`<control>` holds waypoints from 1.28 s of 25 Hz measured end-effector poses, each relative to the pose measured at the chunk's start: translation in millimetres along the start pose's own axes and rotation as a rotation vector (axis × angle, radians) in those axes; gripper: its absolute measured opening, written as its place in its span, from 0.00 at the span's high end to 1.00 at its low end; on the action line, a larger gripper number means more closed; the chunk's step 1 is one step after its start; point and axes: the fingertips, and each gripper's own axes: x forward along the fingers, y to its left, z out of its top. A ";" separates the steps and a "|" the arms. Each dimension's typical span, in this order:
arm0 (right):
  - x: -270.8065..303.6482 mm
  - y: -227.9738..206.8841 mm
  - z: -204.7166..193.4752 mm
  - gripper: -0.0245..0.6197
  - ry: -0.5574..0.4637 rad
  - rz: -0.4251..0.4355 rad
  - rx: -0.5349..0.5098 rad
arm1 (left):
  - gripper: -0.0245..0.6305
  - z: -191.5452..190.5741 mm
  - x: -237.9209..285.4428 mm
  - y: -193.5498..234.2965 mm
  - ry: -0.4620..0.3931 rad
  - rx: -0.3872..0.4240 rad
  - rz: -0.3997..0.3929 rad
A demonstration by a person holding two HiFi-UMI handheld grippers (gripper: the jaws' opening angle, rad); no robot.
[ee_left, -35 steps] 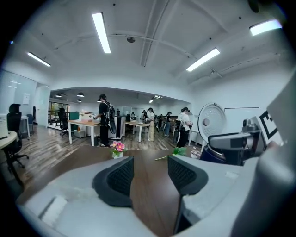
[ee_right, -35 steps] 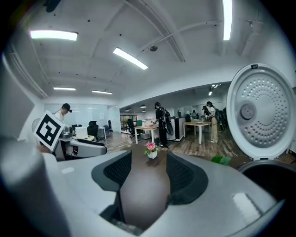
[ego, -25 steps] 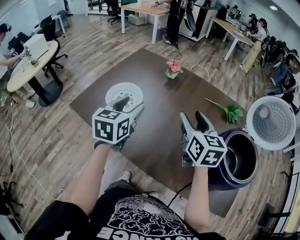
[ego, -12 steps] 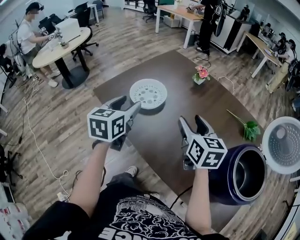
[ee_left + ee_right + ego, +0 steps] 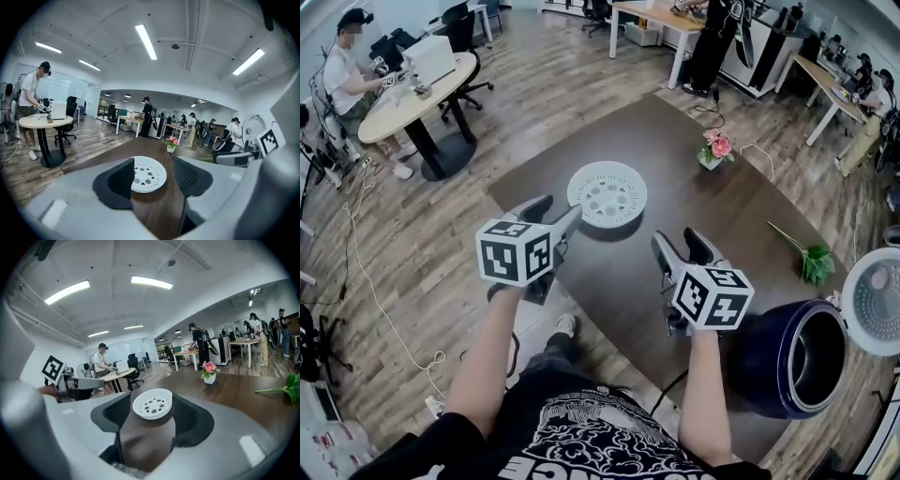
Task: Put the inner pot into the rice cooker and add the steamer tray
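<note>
The white perforated steamer tray [image 5: 607, 193] lies flat on the dark brown table [image 5: 712, 211]. It also shows in the left gripper view as a tray [image 5: 148, 174] and in the right gripper view as a tray [image 5: 152, 403], ahead of both jaw pairs. My left gripper [image 5: 551, 214] hovers near-left of it, open and empty. My right gripper [image 5: 680, 244] hovers near-right, open and empty too. The dark blue rice cooker [image 5: 792, 356] stands at the table's near right corner with its white lid [image 5: 877, 300] raised. Its opening shows a pale rim and a dark inside.
A small vase of pink flowers [image 5: 719, 150] stands at the table's far side and a green leafy sprig [image 5: 811, 262] lies to the right. A person sits at a round table [image 5: 408, 98] far left. Cables run over the wooden floor.
The head view has swung left, so the cooker sits further right. The left gripper, which overlapped the tray, now lies near-left of it. Both jaw pairs look the same.
</note>
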 end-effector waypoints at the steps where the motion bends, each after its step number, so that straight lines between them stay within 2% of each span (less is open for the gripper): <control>1: 7.9 0.8 -1.0 0.53 0.008 -0.006 0.005 | 0.56 1.8 5.6 7.0 0.005 -0.004 -0.007; 6: 41.5 -13.5 -11.4 0.53 0.056 -0.058 0.068 | 0.56 6.9 49.6 26.7 0.051 -0.006 -0.064; 15: 99.0 -33.6 -37.5 0.54 0.120 -0.151 0.169 | 0.56 -8.3 123.4 66.3 0.166 -0.028 -0.159; 25: 125.5 -50.6 -67.0 0.56 0.149 -0.290 0.299 | 0.56 -38.0 176.0 89.1 0.318 -0.007 -0.282; 32: 142.3 -64.0 -83.6 0.57 0.197 -0.361 0.349 | 0.56 -59.3 214.4 102.8 0.437 0.008 -0.347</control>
